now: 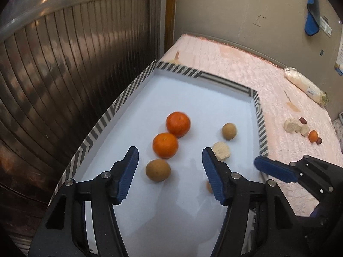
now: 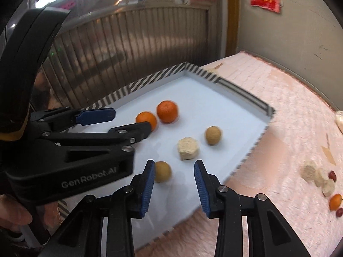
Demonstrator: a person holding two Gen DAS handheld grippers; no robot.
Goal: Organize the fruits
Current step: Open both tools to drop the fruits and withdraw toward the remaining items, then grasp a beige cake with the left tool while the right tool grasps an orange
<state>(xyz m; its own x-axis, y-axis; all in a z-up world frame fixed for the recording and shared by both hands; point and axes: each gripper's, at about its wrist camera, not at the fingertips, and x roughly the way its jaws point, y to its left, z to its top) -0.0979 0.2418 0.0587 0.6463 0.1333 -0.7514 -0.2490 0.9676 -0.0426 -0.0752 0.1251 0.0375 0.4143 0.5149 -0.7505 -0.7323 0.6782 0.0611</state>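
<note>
Tray [image 1: 120, 105]: your shallow white tray, rimmed in black-and-white diagonal stripes, lies on the pink quilted surface [image 1: 246, 72] with its left side toward the ribbed metal shutter [image 1: 53, 75].
Tray contents, left: two oranges; the nearer orange [image 1: 165, 145] and the farther orange [image 1: 178, 124] touch each other.
Tray contents, front left: a tan-brown round fruit [image 1: 158, 170], matte skin, just beside the nearer orange.
Tray contents, middle: a pale beige lumpy piece [image 2: 188, 149], crumbly in texture, flat on top.
Tray contents, right: a second tan round fruit [image 2: 213, 135], near the beige piece but apart from it.
Tray contents, front: a third tan round fruit [image 2: 163, 171], seen in your right wrist view, beside the right gripper's left finger.
Left gripper [image 1: 170, 155]: your jaws stand well apart over the tray, nothing between the blue pads; the first tan fruit lies below the gap.
Right gripper [image 2: 174, 168]: your jaws stand partly open over the tray's front edge, holding nothing.
Outside the tray, right: a loose cluster on the quilt well apart from the tray; pale beige pieces [image 1: 291, 125], a small orange fruit [image 1: 313, 136] and dark red small fruits [image 1: 302, 120].
Far right: a long white bagged item [image 1: 304, 84] lies on the quilt by the wall.
</note>
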